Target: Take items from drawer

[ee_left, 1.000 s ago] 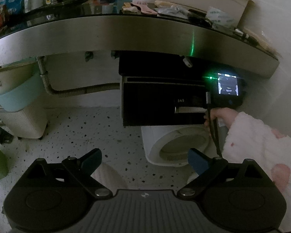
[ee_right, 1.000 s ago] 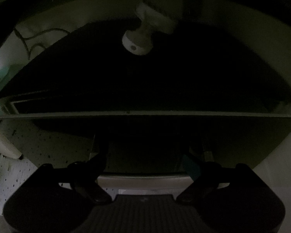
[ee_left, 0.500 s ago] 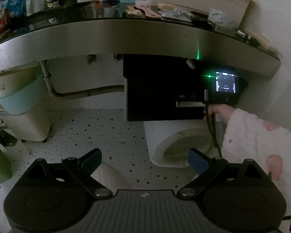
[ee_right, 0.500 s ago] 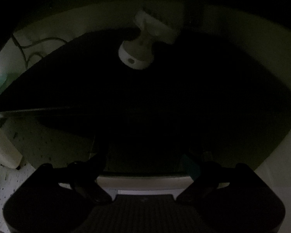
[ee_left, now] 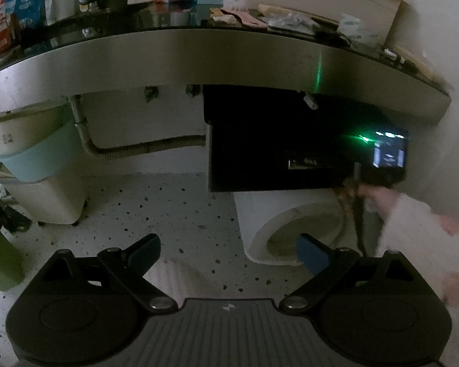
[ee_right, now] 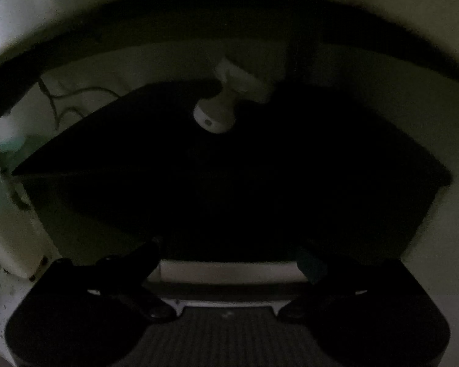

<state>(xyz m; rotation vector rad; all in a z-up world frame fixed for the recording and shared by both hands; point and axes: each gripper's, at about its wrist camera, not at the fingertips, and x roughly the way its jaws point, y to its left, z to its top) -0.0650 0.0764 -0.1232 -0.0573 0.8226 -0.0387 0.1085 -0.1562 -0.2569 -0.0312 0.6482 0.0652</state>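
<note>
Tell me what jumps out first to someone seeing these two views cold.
In the left wrist view, the lit screen with its green glow stands out against the black drawer unit under the steel counter edge, at right. Low in the frame, the left gripper hangs open over the speckled floor. The right wrist view is nearly black, apart from a white knob-like fitting above centre.

The right tongs [ee_right: 229, 263] are seen spread wide before a dark drawer [ee_right: 229, 189]; a white knob-like fitting [ee_right: 215, 119] is seen above the drawer.
</note>
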